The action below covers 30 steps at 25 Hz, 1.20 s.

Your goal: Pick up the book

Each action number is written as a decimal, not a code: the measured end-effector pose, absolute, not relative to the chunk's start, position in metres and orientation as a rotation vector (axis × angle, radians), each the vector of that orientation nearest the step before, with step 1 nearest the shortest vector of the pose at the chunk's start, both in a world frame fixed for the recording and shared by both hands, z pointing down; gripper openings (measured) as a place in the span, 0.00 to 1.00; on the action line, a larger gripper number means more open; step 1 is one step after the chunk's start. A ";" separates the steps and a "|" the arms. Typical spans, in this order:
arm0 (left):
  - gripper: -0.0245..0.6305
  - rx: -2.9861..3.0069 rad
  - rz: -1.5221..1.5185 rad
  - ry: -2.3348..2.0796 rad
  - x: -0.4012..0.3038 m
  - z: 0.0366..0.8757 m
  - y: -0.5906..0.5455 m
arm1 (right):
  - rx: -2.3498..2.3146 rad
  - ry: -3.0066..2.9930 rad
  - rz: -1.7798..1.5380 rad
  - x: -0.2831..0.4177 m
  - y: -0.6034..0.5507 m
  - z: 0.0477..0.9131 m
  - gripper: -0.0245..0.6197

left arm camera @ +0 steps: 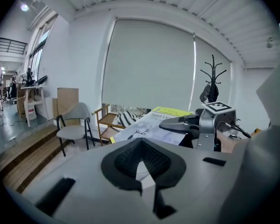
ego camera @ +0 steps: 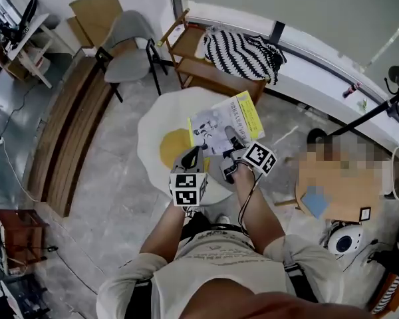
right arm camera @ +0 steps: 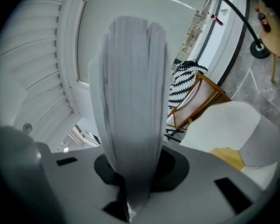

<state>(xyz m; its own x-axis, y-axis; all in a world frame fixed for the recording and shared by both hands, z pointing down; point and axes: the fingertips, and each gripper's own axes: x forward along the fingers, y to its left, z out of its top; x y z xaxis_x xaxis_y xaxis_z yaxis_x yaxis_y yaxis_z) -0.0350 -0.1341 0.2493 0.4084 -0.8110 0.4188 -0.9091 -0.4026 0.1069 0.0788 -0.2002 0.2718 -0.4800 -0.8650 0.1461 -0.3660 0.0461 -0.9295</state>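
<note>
The book [ego camera: 219, 121], with a pale grey cover and a yellow strip along one edge, is held in the air above a round white table [ego camera: 156, 121]. My right gripper [ego camera: 231, 138] is shut on its near edge, one finger lying on the cover. In the right gripper view the book's page edges [right arm camera: 130, 101] rise straight up between the jaws of the right gripper [right arm camera: 130, 190]. My left gripper [ego camera: 194, 155] hangs just left of the book, shut, holding nothing. The left gripper view looks past the left gripper [left arm camera: 139, 164] to the book [left arm camera: 147, 127] and the right gripper [left arm camera: 177, 122].
Behind the table stands a wooden chair [ego camera: 186, 62] with a black-and-white striped cloth [ego camera: 243, 52], and a grey chair [ego camera: 130, 42] to its left. Wooden steps [ego camera: 73, 131] run along the left. A round wooden table [ego camera: 339, 185] is at the right, and a coat stand [left arm camera: 212, 78] rises by the window.
</note>
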 end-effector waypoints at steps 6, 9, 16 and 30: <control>0.06 2.458 0.301 -1.549 -0.039 0.173 -0.152 | -1.241 1.862 -1.324 0.085 -0.209 0.195 0.16; 0.06 2.530 0.267 -1.558 -0.028 0.143 -0.156 | -1.208 1.817 -1.297 0.096 -0.210 0.166 0.16; 0.06 2.573 0.187 -1.593 -0.019 0.093 -0.163 | -1.168 1.777 -1.215 0.118 -0.215 0.120 0.16; 0.06 2.553 0.107 -1.641 -0.021 0.060 -0.155 | -1.208 1.804 -1.159 0.145 -0.196 0.086 0.16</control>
<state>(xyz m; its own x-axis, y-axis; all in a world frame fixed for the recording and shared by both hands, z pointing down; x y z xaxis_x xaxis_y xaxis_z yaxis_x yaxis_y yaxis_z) -0.0213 -0.1550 0.0599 0.4150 -0.9025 0.1152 -0.9098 -0.4120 0.0498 0.1448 -0.1965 0.0863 -0.3489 -0.9358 -0.0507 -0.3432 0.1780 -0.9222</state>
